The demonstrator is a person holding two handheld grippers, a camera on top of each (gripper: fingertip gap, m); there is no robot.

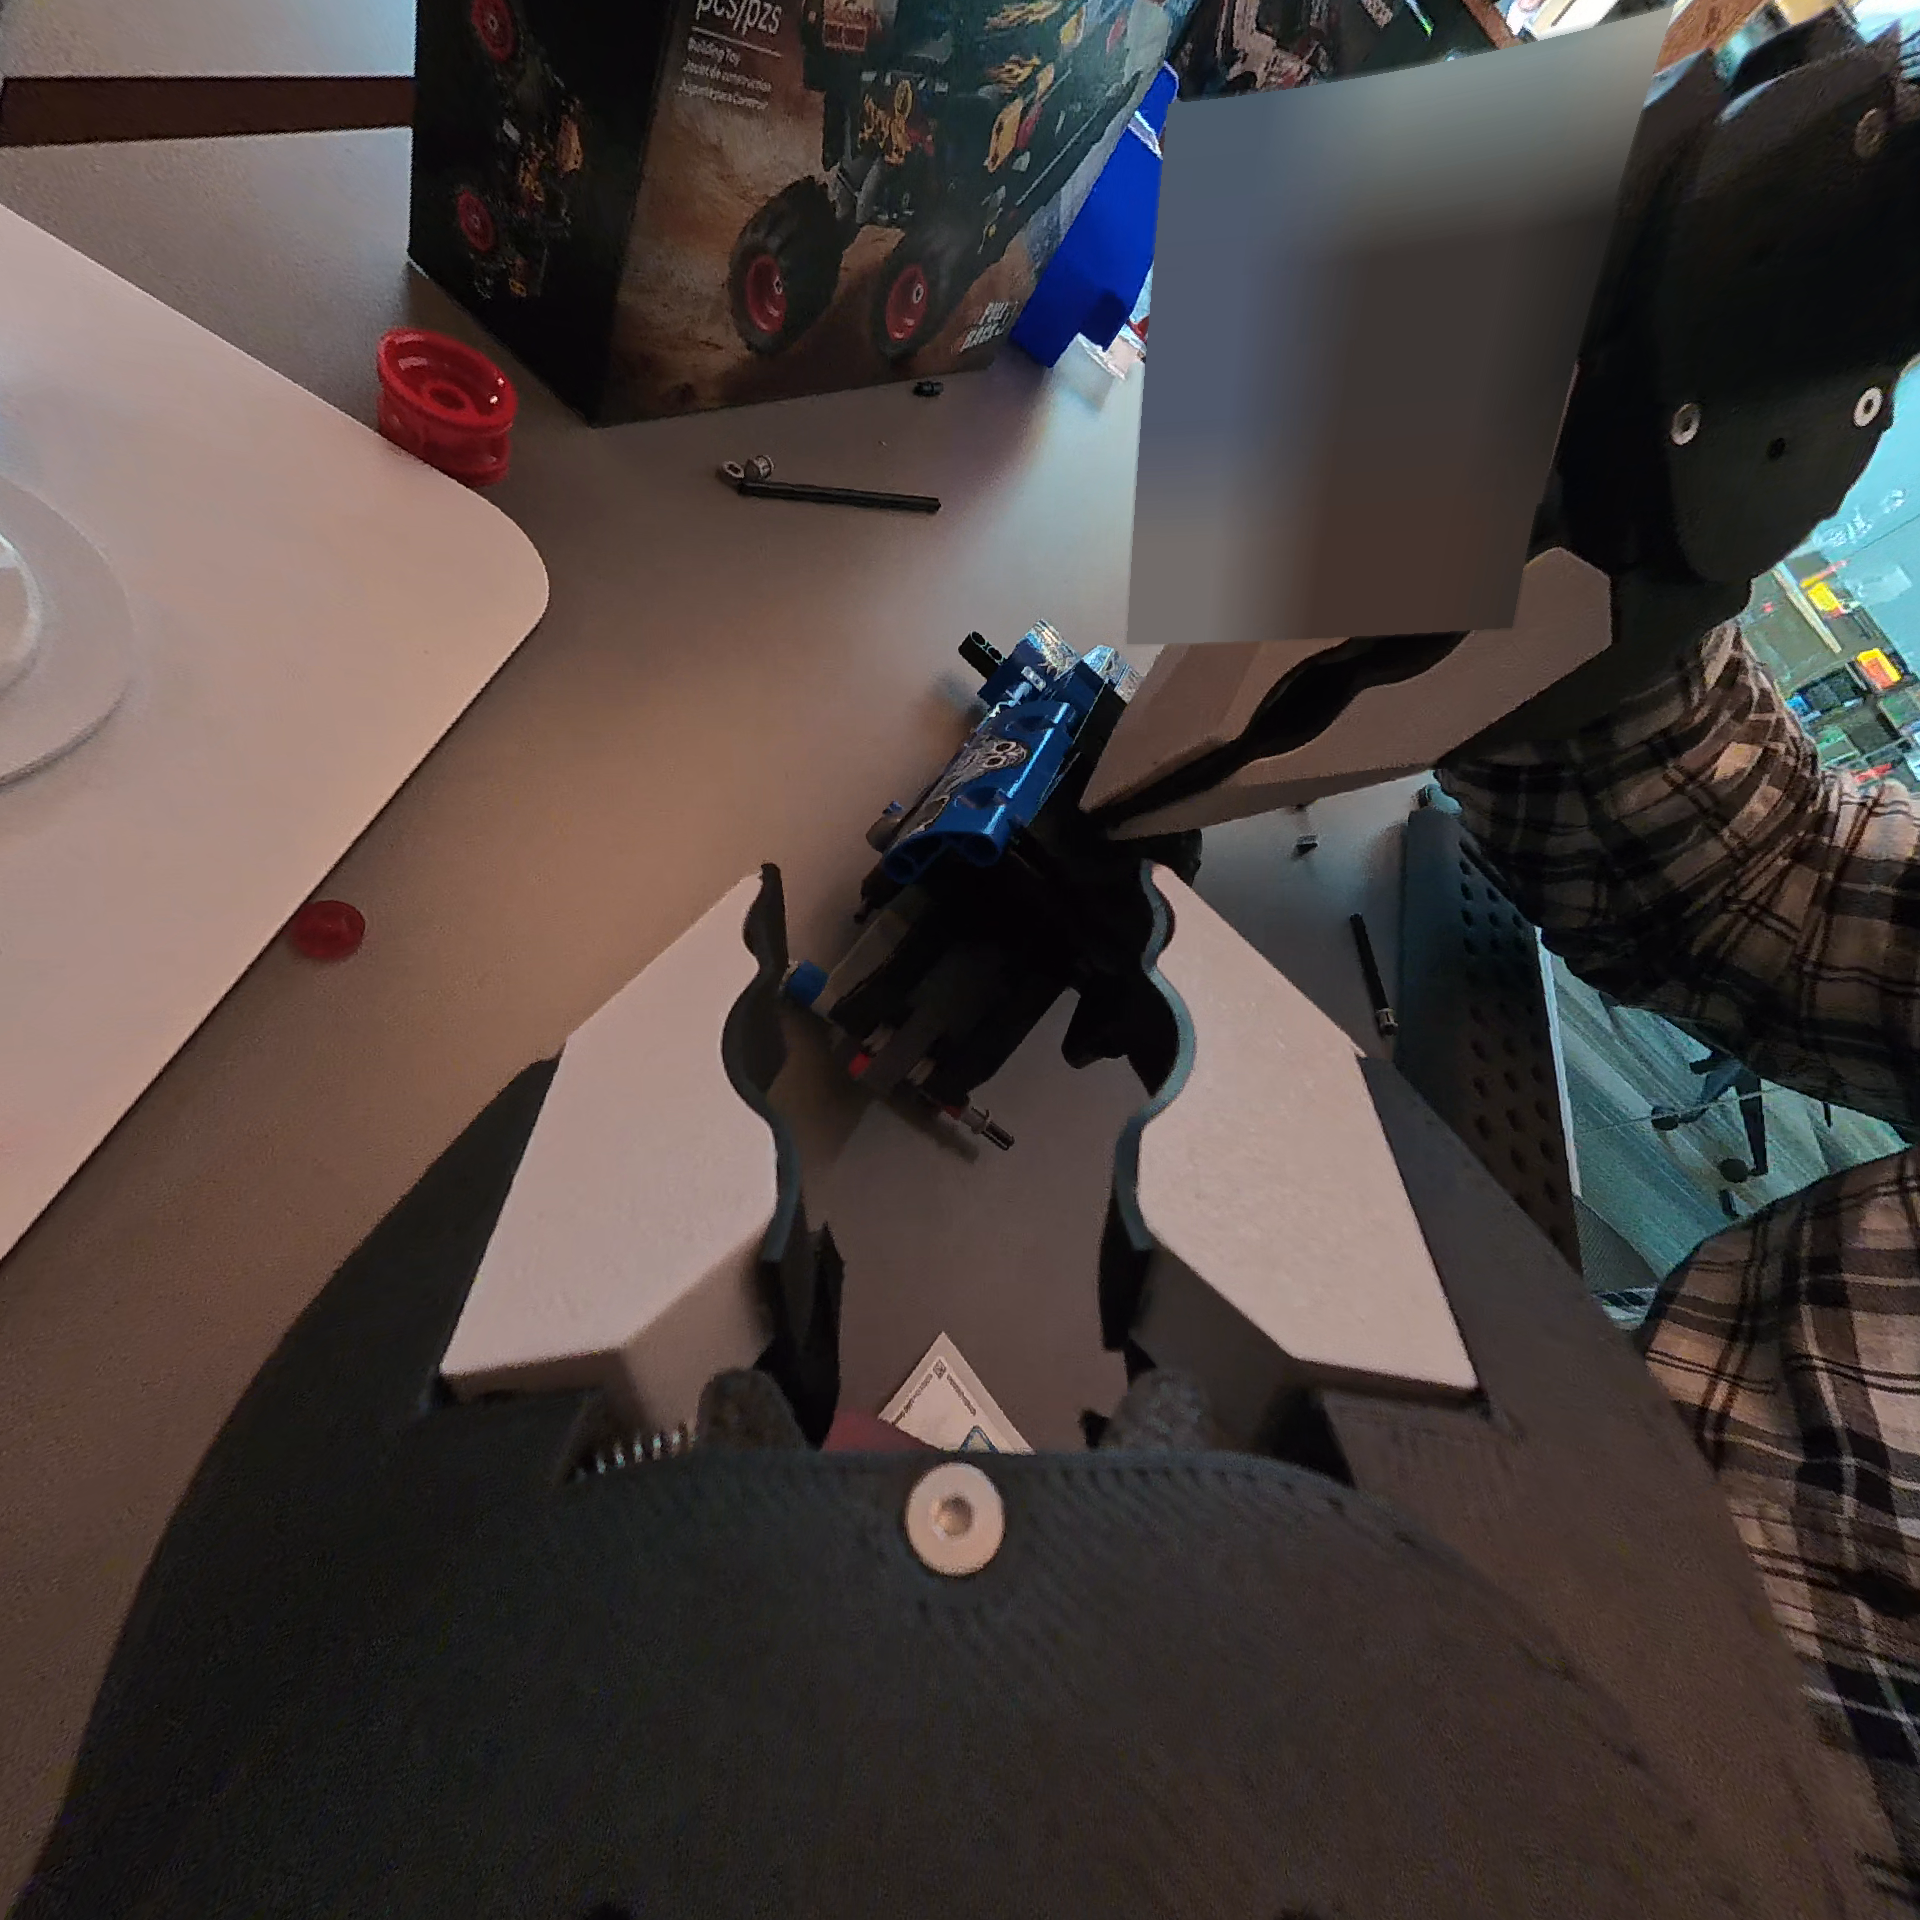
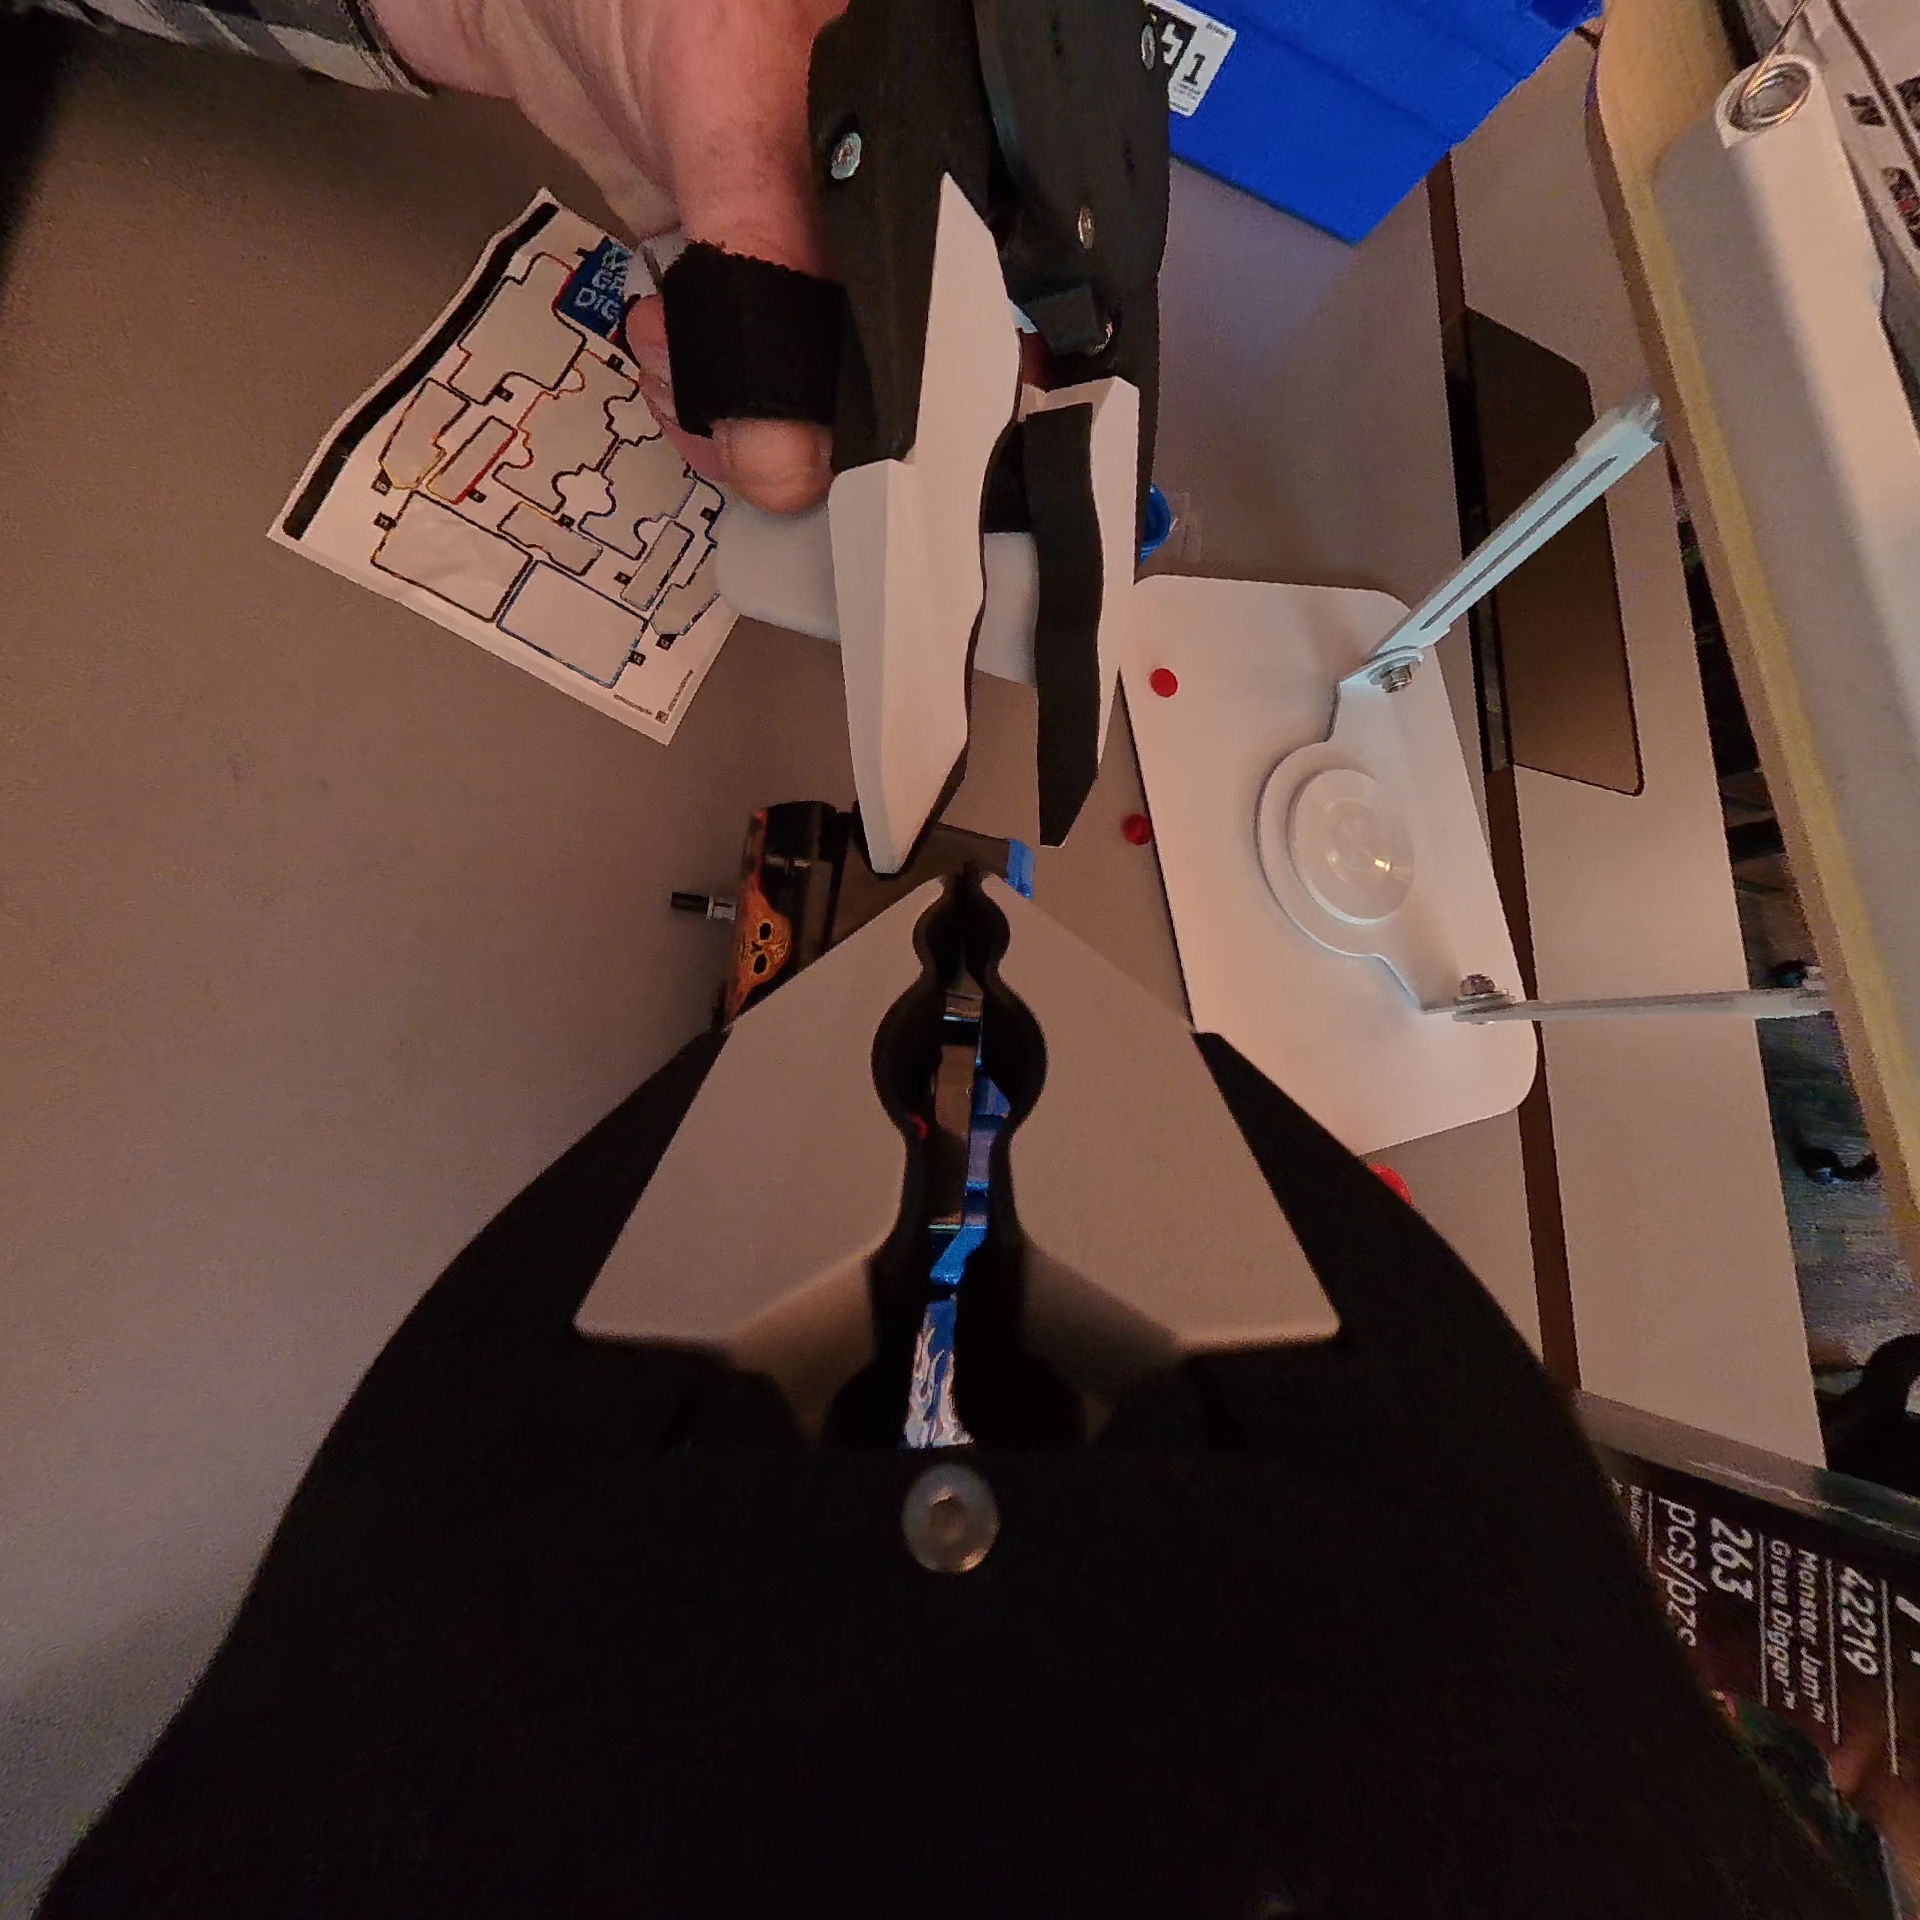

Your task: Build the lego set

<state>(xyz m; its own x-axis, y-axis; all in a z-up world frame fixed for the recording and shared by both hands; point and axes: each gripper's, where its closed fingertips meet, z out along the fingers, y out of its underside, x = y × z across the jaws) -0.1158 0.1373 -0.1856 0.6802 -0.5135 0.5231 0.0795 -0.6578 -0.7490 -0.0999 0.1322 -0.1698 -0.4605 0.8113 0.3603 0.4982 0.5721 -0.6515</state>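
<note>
The half-built truck chassis, blue-panelled over a black frame, lies on the grey desk directly ahead of the left hand-held gripper, its long axis running away from that gripper and leaning slightly right, the near end with short pins poking toward the camera. The left hand-held gripper stands spread, its two fingers flanking the near end without clearly touching it; whether the right-side pad brushes the dark frame I cannot tell. The right hand-held gripper comes in from the far right side and is pressed together on the model, a blue flame-printed panel showing in the narrow gap between its fingers, so it is the one holding while the left is the nearer free tool. Judging by this, the coming move turns on the left closing squarely across the chassis's width or pressing along its length. Outward lie a black axle rod, a red wheel hub, a small red round piece, a white stand base and a partly used sticker sheet. The set's box carries a truck picture and printed writing, and a blue bin bears a label; the wording I leave unread.
</note>
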